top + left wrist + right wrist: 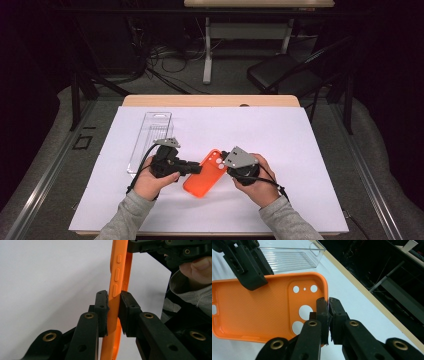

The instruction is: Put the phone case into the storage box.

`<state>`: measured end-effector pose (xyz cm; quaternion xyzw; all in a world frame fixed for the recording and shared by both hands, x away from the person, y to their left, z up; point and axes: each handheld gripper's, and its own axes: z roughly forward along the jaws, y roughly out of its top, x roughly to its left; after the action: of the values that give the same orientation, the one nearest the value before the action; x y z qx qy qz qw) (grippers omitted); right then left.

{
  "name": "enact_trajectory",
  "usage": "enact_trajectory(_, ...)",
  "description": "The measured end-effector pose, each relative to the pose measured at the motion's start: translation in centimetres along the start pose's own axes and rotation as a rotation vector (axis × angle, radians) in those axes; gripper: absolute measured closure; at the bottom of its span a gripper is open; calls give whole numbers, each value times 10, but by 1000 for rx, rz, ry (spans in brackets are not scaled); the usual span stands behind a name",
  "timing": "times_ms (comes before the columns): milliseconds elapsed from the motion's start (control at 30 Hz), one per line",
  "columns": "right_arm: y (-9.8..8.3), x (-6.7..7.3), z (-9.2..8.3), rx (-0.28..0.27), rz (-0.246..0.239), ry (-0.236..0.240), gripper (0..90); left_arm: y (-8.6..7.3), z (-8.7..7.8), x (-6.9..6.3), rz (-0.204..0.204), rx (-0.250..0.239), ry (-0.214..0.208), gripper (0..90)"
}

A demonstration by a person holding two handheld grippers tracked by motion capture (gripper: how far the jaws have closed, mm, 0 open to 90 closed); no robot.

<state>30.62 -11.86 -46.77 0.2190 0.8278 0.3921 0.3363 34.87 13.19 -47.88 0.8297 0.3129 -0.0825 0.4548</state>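
The orange phone case (205, 173) is held just above the white surface (300, 150) between 2 claws: the left claw (114, 302) pinches its button edge, the right claw (328, 305) its camera-end rim. It looks light, thin and bendable, so grip the rims.

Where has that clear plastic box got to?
In the high view the clear plastic box lies on the white sheet, left of centre, just beyond the left gripper and up-left of the orange phone case.
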Motion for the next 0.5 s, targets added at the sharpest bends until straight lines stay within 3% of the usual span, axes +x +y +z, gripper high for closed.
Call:
enact_trajectory(267,-1,0,1,0,4,4,873,0,0,-1,4,7,-3,797)
enact_trajectory(500,-1,-2,1,0,19,14,871,0,0,-2,32,13,3,806)
